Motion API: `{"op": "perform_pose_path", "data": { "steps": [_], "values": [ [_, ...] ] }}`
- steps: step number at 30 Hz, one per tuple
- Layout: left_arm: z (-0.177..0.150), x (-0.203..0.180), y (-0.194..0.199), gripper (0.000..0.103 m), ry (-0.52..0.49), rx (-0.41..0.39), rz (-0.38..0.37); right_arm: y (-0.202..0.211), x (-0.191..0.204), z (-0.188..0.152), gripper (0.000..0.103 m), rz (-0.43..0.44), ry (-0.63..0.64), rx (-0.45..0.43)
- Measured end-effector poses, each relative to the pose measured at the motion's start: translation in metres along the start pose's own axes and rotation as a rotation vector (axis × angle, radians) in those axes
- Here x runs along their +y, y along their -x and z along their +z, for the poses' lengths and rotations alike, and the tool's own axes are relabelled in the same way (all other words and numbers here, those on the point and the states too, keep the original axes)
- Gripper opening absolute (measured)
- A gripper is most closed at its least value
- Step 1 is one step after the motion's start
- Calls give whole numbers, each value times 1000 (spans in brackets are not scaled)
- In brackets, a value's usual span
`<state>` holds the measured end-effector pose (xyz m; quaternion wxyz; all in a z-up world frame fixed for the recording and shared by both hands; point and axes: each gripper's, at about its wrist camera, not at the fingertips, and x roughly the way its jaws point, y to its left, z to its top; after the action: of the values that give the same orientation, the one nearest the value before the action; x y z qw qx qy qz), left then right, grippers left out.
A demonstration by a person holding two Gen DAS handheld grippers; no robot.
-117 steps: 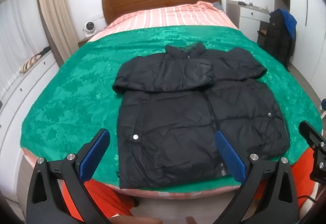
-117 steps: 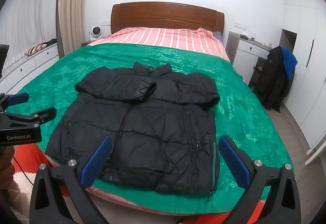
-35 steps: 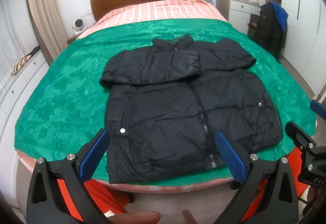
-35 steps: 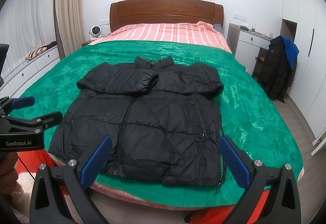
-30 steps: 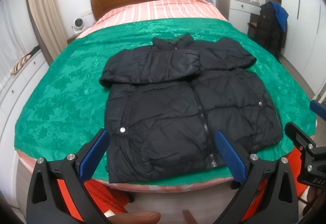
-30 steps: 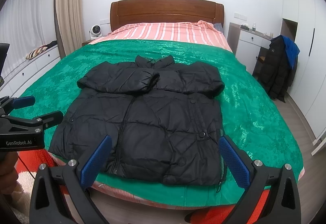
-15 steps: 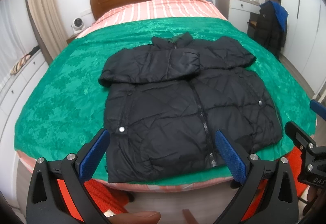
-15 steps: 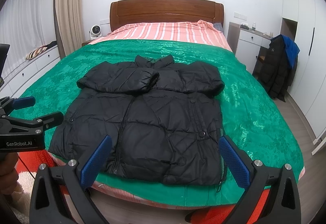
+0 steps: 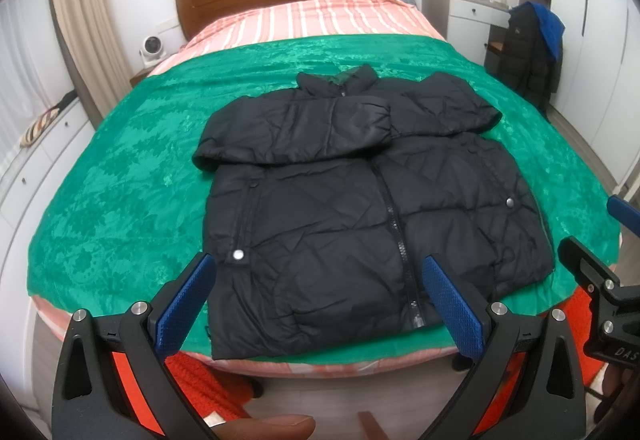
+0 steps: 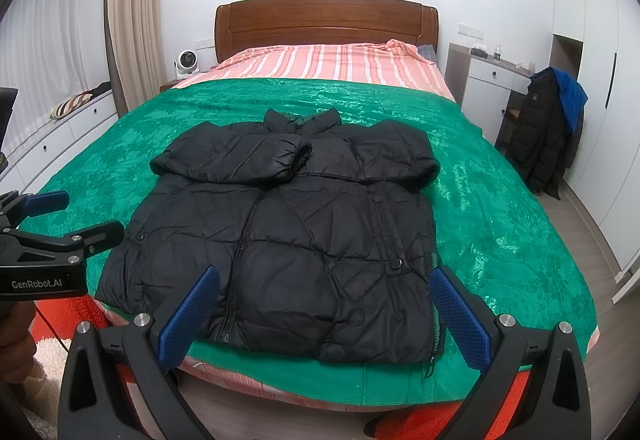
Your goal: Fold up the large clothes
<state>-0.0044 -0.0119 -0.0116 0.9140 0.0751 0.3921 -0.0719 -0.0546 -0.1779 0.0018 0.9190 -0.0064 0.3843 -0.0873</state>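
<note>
A black puffer jacket (image 9: 360, 199) (image 10: 288, 232) lies face up on the green bedspread (image 9: 120, 175) (image 10: 500, 224), zipped, collar toward the headboard. Both sleeves are folded across the chest, the left-hand one on top. Its hem lies near the foot edge of the bed. My left gripper (image 9: 320, 300) is open, held off the foot of the bed just short of the hem, holding nothing. My right gripper (image 10: 324, 312) is open too, held short of the hem's right part, also holding nothing. Each gripper shows at the edge of the other's view.
A wooden headboard (image 10: 326, 19) and striped pink sheet (image 10: 320, 63) lie beyond the bedspread. A dark coat with a blue hood (image 10: 548, 127) hangs by a white desk at the right. A small fan (image 10: 186, 63) and white drawers (image 10: 60, 135) stand at the left. An orange rug (image 9: 208, 380) lies below.
Both grippers have drifted slightly closer to the foot of the bed over the past seconds. The jacket has not moved and both grippers stay open.
</note>
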Motion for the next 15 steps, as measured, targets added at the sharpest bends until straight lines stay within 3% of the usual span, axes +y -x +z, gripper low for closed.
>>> {"op": "perform_pose_path", "data": {
  "steps": [15],
  "values": [
    [0,0,0,103,-1,1,0,-1,-1,-1,103,-1,0,1]
  ]
}}
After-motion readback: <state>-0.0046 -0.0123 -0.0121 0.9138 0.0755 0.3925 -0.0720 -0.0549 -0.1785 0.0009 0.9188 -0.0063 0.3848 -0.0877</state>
